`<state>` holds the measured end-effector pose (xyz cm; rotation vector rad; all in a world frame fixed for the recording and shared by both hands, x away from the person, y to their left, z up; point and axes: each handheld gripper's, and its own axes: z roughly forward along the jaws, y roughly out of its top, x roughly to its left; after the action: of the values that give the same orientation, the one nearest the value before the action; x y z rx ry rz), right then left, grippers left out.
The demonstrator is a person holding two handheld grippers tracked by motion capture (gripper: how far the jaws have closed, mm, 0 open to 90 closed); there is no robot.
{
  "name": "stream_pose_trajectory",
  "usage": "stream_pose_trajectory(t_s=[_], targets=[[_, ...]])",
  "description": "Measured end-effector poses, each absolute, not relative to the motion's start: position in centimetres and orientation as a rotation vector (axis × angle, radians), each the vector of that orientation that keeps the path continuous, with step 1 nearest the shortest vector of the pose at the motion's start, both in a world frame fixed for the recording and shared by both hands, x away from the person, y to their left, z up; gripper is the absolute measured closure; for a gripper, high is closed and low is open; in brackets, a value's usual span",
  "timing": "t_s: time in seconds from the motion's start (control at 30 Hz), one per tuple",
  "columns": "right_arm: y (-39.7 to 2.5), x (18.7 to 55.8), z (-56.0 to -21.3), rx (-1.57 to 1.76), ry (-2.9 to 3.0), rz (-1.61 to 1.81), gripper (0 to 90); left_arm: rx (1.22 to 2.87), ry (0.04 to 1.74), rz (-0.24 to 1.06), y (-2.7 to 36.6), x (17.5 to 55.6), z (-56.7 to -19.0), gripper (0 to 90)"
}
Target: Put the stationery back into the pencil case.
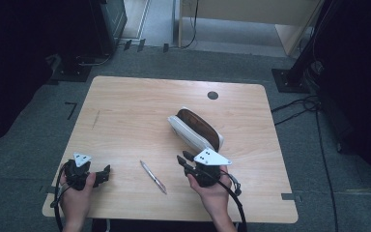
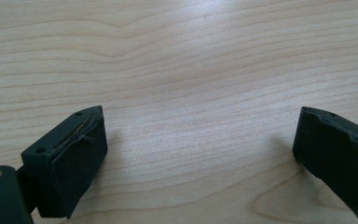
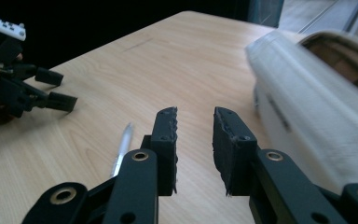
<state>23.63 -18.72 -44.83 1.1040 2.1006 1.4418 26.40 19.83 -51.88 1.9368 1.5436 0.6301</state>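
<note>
At the near edge of the table (image 1: 125, 96): both of your hands come in from the bottom of the high view, each holding a gripper low over the wood.
Your left gripper (image 1: 107, 173): it sits toward the near left corner. Its jaws stand wide apart in the left gripper view, with bare wood grain between them and nothing held.
Your right gripper (image 1: 183, 157): it sits right of centre, pointing away from you. Its jaws are only a narrow gap apart in the right gripper view (image 3: 195, 122), and they hold nothing.
Pen (image 1: 153, 177): a slim silvery pen lies flat on the wood between your two grippers, nearer the right one, angled from upper left to lower right. In the right gripper view it shows just left of the left jaw (image 3: 122, 147), not touched.
Pencil case (image 1: 194, 129): a white pouch with a brown lining lies just beyond your right gripper, its mouth open upward. In the right gripper view it is close on the right (image 3: 307, 107), beside the jaws and not between them.
Farther back: a small dark round hole (image 1: 213, 95) marks the tabletop near the far edge, well apart from the pouch.
</note>
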Motion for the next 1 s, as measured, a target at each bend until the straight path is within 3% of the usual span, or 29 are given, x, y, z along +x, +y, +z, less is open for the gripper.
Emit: stream_pose_trajectory(t_s=[1.0], targets=[[-9.2, 27.1, -50.8, 1.038, 2.44, 1.302, 71.7, 1.937, 1.544, 0.63, 19.8, 26.4, -51.9, 3.2]])
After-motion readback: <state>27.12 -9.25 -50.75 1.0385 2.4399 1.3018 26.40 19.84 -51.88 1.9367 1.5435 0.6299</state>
